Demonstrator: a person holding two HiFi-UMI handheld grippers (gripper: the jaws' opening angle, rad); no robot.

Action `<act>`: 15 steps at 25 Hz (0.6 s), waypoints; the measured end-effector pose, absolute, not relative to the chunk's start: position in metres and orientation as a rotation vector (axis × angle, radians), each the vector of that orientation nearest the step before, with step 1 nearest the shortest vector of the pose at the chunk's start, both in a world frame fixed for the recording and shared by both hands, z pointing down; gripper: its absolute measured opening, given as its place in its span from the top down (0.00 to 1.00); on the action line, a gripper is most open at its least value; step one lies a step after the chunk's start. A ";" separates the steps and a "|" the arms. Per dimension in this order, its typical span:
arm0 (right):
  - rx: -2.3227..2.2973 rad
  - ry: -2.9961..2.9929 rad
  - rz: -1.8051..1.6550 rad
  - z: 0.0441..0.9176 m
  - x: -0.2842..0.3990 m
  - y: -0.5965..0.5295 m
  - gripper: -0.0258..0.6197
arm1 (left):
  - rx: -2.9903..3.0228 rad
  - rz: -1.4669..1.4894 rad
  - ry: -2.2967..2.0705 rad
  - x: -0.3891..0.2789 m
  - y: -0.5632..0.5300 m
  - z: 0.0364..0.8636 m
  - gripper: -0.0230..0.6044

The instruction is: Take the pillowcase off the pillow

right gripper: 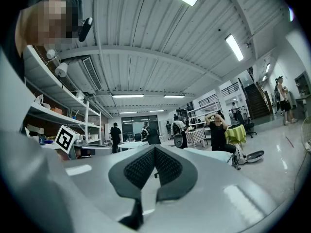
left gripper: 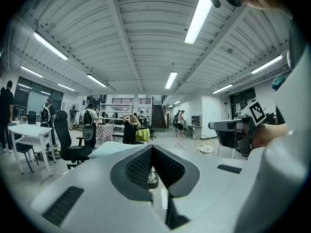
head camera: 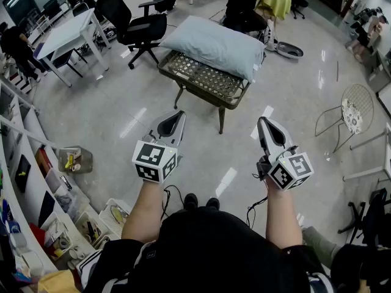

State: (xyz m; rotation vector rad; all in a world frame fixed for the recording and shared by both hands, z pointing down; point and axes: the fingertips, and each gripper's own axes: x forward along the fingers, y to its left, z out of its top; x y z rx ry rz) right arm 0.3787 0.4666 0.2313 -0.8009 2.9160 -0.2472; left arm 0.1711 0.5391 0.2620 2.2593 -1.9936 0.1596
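A pillow in a pale blue-grey pillowcase [head camera: 215,45] lies across the far half of a small woven table [head camera: 201,78] ahead of me. Its edge shows as a pale strip in the left gripper view [left gripper: 109,148] and in the right gripper view [right gripper: 209,154]. My left gripper [head camera: 179,113] is held level in front of my body, short of the table, shut with nothing in it. My right gripper [head camera: 263,121] is beside it to the right, also shut and empty. Both sets of jaws meet tip to tip in their own views [left gripper: 152,148] [right gripper: 154,148].
A black office chair [head camera: 131,23] and a white desk [head camera: 70,32] stand at the back left. Shelves with clutter [head camera: 36,182] line the left side. A wire chair [head camera: 353,112] is at the right. A person in black [head camera: 244,2] sits beyond the table.
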 end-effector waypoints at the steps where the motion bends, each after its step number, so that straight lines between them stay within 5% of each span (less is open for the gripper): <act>1: -0.801 2.916 -0.249 0.232 0.380 0.466 0.95 | 2.259 0.161 -1.989 0.173 0.538 0.263 0.96; 15: -0.826 2.910 -0.365 0.254 0.439 0.452 0.95 | 2.274 0.170 -1.914 0.236 0.523 0.280 0.96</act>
